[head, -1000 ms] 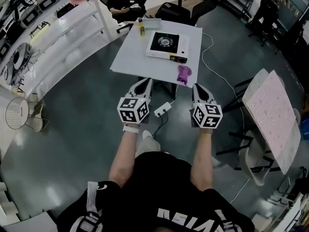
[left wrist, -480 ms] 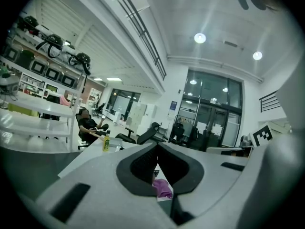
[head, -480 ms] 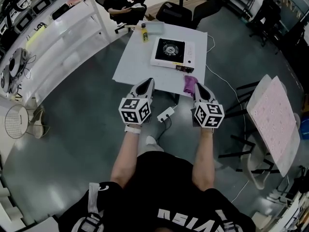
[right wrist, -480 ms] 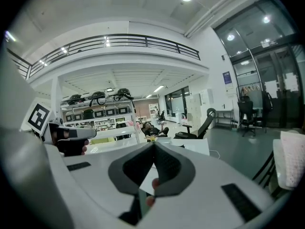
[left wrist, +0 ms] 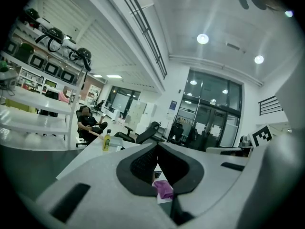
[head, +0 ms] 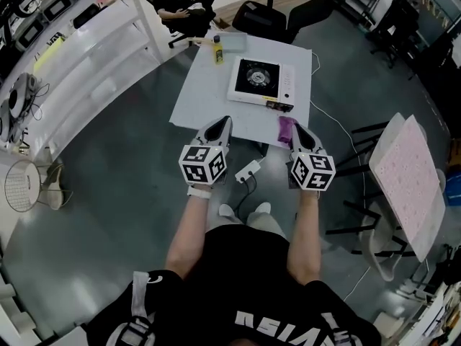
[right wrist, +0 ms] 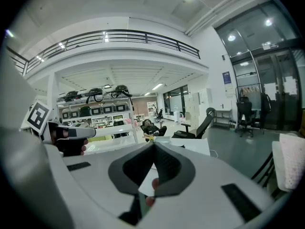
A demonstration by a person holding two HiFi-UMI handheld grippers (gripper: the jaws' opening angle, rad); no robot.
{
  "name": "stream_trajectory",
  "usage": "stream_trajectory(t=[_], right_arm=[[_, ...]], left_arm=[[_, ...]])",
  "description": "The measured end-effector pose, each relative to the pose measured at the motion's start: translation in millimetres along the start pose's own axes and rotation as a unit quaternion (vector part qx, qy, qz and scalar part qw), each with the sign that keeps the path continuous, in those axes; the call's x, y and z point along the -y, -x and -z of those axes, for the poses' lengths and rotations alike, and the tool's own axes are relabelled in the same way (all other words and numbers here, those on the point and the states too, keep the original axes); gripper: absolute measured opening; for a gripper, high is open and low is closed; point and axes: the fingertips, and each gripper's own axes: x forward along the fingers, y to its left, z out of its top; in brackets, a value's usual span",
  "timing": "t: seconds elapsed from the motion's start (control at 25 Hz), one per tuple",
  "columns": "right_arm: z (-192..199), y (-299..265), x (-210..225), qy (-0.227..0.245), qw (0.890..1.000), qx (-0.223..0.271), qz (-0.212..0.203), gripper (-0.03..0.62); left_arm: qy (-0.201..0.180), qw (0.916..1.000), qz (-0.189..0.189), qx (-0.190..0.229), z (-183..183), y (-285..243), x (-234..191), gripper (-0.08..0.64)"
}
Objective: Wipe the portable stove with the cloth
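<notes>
Since the earlier frames, the left gripper [head: 224, 122] and the right gripper [head: 297, 129] have been carried forward together, and the bench [head: 205, 96] is now seen closer in the head view. The approach is judged to be nearly done, but wiping has not been started.

The jaws of both grippers are pressed together and nothing is grasped in them. In each gripper view the black pads meet at the tip, and only the room is seen behind. They are probably kept clenched because nothing has to be picked up during the walk.

The cloth [head: 287, 130], a purple one, is lying crumpled at the near right corner of the bench, just in front of the portable stove [head: 262, 83]. It is placed directly ahead of the right gripper, so this gripper is likely meant to take it. For that, its jaws must first be released. The stove is standing flat toward the far right side of the bench, with a yellow bottle [head: 215, 50] at the far edge, well apart from the cloth.
</notes>
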Motion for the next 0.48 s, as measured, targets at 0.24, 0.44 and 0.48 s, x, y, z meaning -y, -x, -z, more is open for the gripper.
stream_trajectory(t=[0.24,0.44,0.48], right_arm=[[8,-17,-1,-0.002,1.000,-0.009,-0.007,0.009],[9,-37,0,-0.006,1.000,-0.009,-0.021,0.009],[8,-41,2,-0.008,1.000,-0.008,-0.023,0.009]], left_arm=[[-0.001,1.0000,-0.005,-0.006,6,-4,-8,0.006],[-0.005,0.9998,-0.020,-0.008,4,-11,-20,0.006],[-0.007,0.9997,-0.022,-0.008,3,-12,-21,0.006]])
